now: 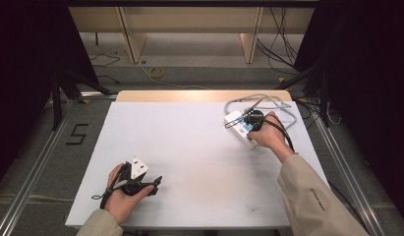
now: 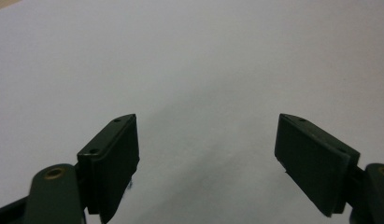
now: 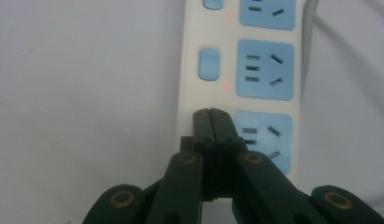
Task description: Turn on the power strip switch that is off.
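White tabletop (image 1: 199, 147) lies broad and bare through its middle, with open room toward every edge. Near its far right corner sits a white power strip with blue sockets (image 1: 240, 129), grey cable looped behind. Right hand-held gripper (image 3: 211, 114), jaws pressed together, rests its tip at the strip's switch side. Left hand-held gripper (image 2: 206, 154) spreads wide over bare surface, holding nothing.

The person wears beige sleeves (image 1: 312, 196), the right one printed with a small line of dark lettering. Both tongs are black: the left tongs (image 1: 140, 181) carry a white three-cornered plate and a trailing black cable, and their flat rectangular pads (image 2: 316, 161) show small screw holes. The right tongs (image 3: 211, 125) have brass-ringed pivots on their linkage arms.
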Demonstrator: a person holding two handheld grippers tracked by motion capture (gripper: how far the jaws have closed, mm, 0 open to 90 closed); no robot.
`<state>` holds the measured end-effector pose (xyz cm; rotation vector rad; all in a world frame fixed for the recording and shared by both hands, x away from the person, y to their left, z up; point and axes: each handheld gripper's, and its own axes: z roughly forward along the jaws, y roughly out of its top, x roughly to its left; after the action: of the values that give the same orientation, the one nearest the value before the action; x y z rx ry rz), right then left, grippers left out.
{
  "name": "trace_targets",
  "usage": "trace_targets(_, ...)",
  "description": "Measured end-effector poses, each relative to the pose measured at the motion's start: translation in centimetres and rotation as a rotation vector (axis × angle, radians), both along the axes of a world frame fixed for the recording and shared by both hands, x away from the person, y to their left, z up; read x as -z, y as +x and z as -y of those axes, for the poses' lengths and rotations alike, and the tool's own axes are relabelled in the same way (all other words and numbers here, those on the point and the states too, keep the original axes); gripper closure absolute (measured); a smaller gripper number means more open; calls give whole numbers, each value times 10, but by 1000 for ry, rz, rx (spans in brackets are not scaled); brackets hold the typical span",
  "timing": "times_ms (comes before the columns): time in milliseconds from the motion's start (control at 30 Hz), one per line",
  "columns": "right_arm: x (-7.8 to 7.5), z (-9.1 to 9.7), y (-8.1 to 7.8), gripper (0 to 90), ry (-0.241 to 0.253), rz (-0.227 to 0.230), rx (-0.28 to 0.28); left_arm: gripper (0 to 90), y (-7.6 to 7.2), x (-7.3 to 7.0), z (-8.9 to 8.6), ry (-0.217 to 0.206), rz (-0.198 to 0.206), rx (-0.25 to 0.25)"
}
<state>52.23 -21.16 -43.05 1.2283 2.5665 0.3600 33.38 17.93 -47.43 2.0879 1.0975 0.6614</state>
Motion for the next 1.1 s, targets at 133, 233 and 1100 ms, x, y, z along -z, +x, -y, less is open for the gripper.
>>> trace_targets(133, 0, 5, 1, 900, 20, 13, 2, 217, 1, 1, 1, -6, 0, -2)
trace_targets(233, 0, 9, 3, 900, 59, 12, 16, 217, 1, 1, 0, -5, -2, -3)
trace_targets(1100, -1, 4, 2, 900, 84, -11, 6, 217, 1, 1, -1, -3, -2, -6)
